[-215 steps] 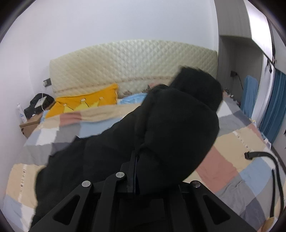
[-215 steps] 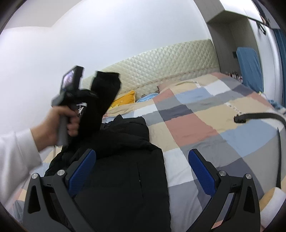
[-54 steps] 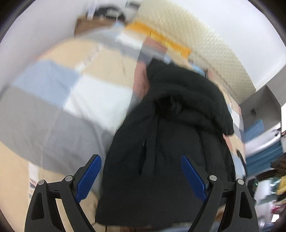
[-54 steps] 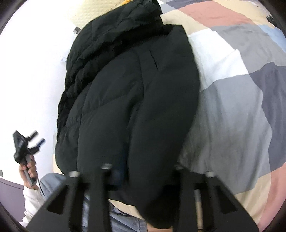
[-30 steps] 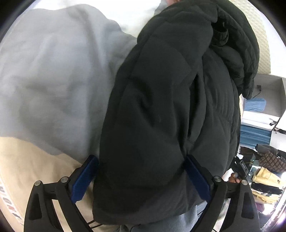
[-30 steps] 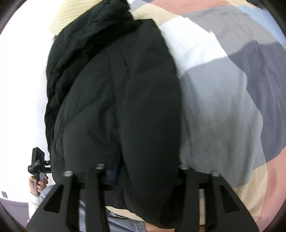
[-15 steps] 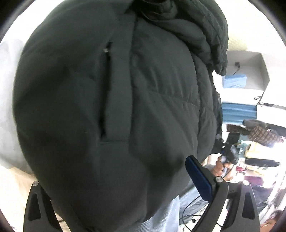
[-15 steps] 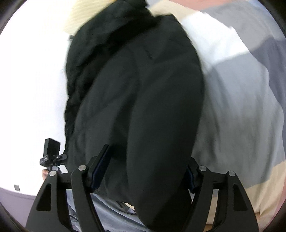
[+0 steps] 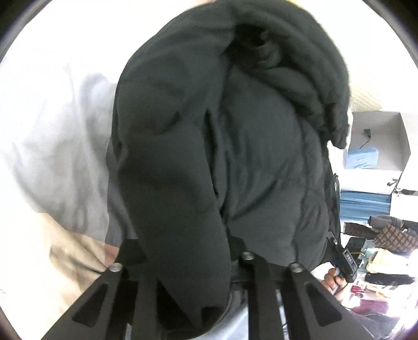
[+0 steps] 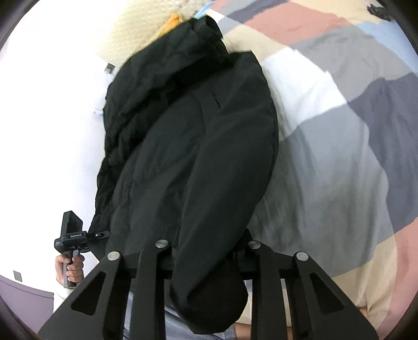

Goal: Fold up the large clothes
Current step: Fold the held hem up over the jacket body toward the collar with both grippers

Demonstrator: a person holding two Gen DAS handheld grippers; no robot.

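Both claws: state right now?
Left claw: shut on the black padded jacket.
Right claw: shut on the same jacket's bottom edge.

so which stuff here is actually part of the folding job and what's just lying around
Part of the job:
- black puffer jacket
- left gripper, shut on its hem
- right gripper, shut on its hem
- patchwork bedspread it lies on

Just lying about:
- orange pillow
- clothes pile
- blue cloth
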